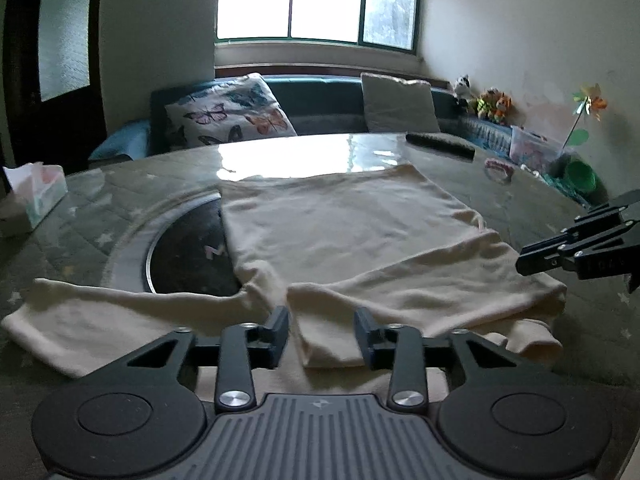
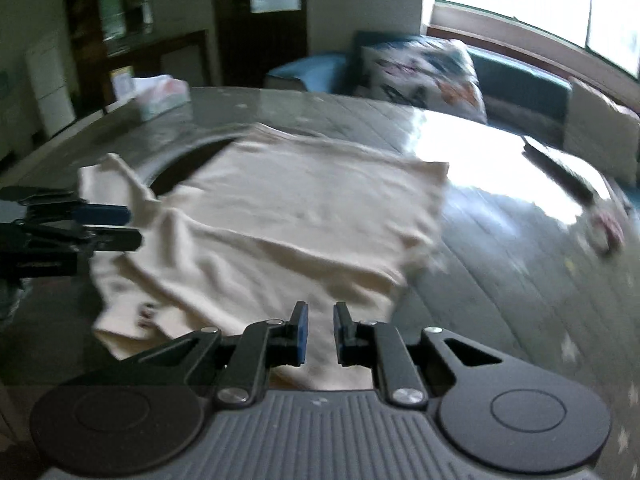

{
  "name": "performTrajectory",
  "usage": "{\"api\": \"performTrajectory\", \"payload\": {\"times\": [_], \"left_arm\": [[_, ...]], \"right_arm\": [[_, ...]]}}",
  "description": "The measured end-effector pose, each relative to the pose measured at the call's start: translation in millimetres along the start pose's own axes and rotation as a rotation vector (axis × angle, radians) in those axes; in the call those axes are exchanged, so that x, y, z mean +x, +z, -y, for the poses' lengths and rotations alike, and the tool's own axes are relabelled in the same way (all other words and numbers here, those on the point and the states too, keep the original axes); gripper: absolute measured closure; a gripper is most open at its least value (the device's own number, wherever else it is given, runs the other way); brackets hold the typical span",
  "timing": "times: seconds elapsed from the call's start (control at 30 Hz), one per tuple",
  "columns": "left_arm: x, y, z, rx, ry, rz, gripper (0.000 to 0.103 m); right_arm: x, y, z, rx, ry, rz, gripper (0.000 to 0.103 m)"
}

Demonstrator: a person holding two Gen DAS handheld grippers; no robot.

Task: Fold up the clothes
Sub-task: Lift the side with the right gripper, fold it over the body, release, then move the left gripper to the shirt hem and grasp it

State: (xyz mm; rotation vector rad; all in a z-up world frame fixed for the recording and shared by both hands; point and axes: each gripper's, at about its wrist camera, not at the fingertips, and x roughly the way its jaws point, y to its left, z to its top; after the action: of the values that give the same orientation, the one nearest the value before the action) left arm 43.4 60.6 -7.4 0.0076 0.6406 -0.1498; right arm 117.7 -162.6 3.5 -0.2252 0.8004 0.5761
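Cream shirt (image 1: 344, 232) lies flat on the table (image 1: 120, 208) right in front of you, its long axis running away from your grippers toward the window (image 1: 316, 0), hem at the far end. One sleeve (image 1: 100, 316) stretches out flat to your left; the other (image 1: 420, 296) is folded inward across the near part of the body, its cuff lying just ahead of your left gripper (image 1: 322, 336). The fabric looks soft and knit, lightly wrinkled, a matte cream against the glossy table top, which throws back glare from the window. Part of the shirt covers a dark round inset (image 1: 188, 248) with a metal ring in the table.

Your left gripper has its jaws well apart, empty, low over the near edge of the shirt; whether the tips touch the cloth can't be told. Your right gripper (image 2: 318, 332) hovers at the shirt's right side with a narrower gap between its blue-padded fingers (image 2: 301, 332), nothing clamped. That view is blurred. A tissue box (image 1: 36, 196) sits off at the left edge of the table.
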Motion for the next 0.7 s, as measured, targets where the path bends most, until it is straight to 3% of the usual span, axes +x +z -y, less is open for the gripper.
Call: {"api": "performTrajectory", "payload": {"times": [0.13, 0.4, 0.57, 0.7], "left_arm": [[5.3, 4.8, 4.7, 0.009, 0.001, -0.007, 0.080], [12.8, 17.7, 12.0, 0.017, -0.003, 0.012, 0.083], [30.4, 12.9, 6.7, 0.008, 0.049, -0.051, 0.088], [21.5, 5.6, -2.4, 0.006, 0.084, -0.067, 0.088]], "right_arm": [[3.3, -5.6, 13.1, 0.003, -0.021, -0.024, 0.091], [17.3, 21.1, 17.0, -0.040, -0.002, 0.040, 0.091], [38.3, 23.1, 20.4, -0.042, 0.007, 0.012, 0.091], [35.2, 23.5, 18.7, -0.071, 0.010, 0.013, 0.090]]}}
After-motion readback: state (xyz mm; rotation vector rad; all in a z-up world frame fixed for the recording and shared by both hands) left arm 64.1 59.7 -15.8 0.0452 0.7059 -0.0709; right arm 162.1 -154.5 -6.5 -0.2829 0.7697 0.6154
